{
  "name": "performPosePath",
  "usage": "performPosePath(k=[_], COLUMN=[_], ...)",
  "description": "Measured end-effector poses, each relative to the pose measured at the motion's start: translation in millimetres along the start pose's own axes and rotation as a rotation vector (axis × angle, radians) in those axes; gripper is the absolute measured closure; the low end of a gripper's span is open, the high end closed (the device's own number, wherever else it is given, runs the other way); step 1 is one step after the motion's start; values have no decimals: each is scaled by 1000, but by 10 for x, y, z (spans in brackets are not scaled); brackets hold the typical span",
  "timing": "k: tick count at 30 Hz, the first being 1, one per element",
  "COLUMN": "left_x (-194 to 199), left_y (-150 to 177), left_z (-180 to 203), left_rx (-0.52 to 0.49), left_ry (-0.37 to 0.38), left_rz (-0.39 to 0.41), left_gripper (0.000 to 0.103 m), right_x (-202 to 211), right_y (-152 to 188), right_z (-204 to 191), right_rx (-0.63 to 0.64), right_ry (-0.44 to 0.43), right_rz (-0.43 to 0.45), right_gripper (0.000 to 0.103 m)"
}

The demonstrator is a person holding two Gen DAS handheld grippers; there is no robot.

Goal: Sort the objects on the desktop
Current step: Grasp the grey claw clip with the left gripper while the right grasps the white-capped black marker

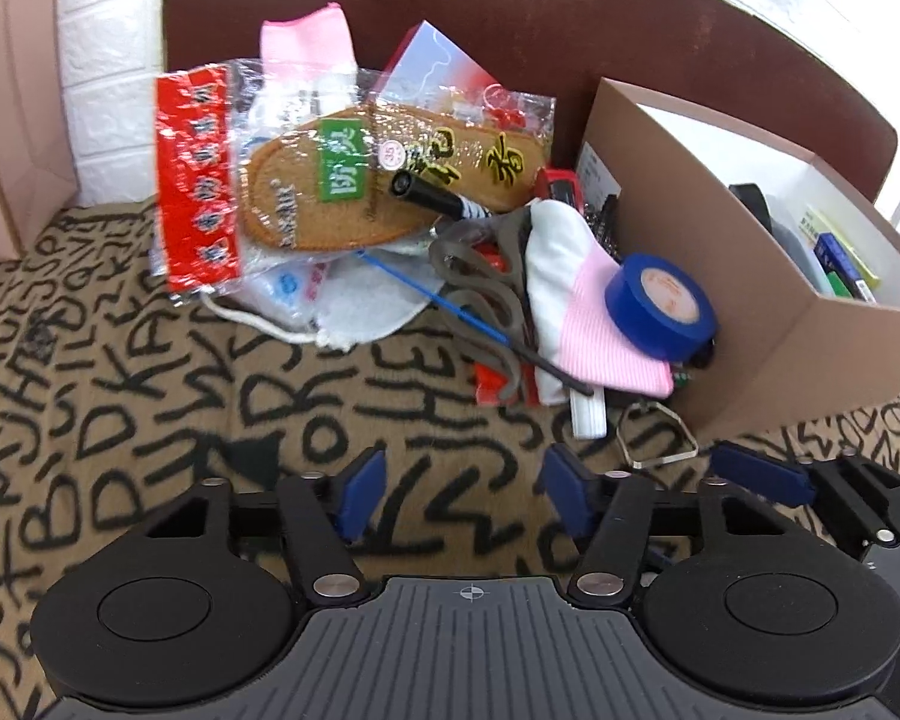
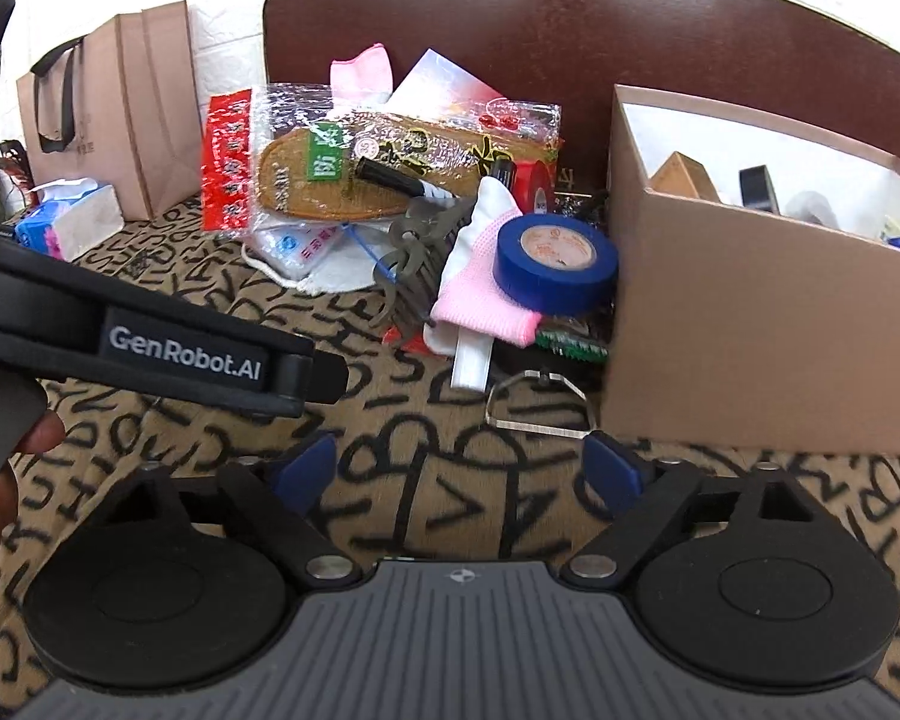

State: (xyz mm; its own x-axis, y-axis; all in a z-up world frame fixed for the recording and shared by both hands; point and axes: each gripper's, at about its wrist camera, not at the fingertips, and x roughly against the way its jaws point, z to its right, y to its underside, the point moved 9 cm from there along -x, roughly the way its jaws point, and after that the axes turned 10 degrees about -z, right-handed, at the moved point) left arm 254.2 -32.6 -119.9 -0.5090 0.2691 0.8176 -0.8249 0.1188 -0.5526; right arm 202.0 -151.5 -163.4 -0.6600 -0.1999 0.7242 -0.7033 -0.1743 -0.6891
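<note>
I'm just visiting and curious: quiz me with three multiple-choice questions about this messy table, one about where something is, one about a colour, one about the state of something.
1. Where does the roll of tape lie?
A. on the pink and white glove, beside the cardboard box
B. inside the paper bag
C. on the tissue pack

2. What colour is the roll of tape?
A. red
B. blue
C. green

3. How is the right tool at this moment?
A. clamped on the tape
C. holding a pen
B. open, with nothing between its fingers

Answers:
1. A, the roll rests on the glove right next to the box wall.
2. B, its outer band is plainly blue.
3. B, only the patterned cloth shows between its blue fingers.
</note>
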Motion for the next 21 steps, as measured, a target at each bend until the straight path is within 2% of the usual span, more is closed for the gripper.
performPosePath(k=[4,6,8,11,15,16,17,19,21], left_x=[-124,-180,-243,-342,-460,-483,-503,-526,-504], left_y=[-128,-185,-236,-290,-346,-354,-358,-353,-333], left_z=[32,51,63,63,67,67,69,65,59], left_rx=[-9,-18,-22,-17,6,10,11,16,16], left_ry=[26,32,43,63,89,92,93,93,94], left_rz=[0,-2,-11,-33,-51,-55,-55,-57,-52], left_gripper=[33,38,50,60,59,60,77,83,94], right_x=[-141,-215,-287,-371,-413,-414,-418,-423,-426], right_y=[-110,-151,-184,-230,-290,-301,-309,-311,-311], right_z=[26,52,64,59,80,96,108,97,58], right_rx=[-1,-4,-9,-1,-12,-18,-24,-32,-3], right_ry=[7,12,5,11,25,40,44,12,28], right_rz=[5,2,-3,-1,21,27,27,27,23], right_gripper=[29,37,45,53,57,66,72,84,84])
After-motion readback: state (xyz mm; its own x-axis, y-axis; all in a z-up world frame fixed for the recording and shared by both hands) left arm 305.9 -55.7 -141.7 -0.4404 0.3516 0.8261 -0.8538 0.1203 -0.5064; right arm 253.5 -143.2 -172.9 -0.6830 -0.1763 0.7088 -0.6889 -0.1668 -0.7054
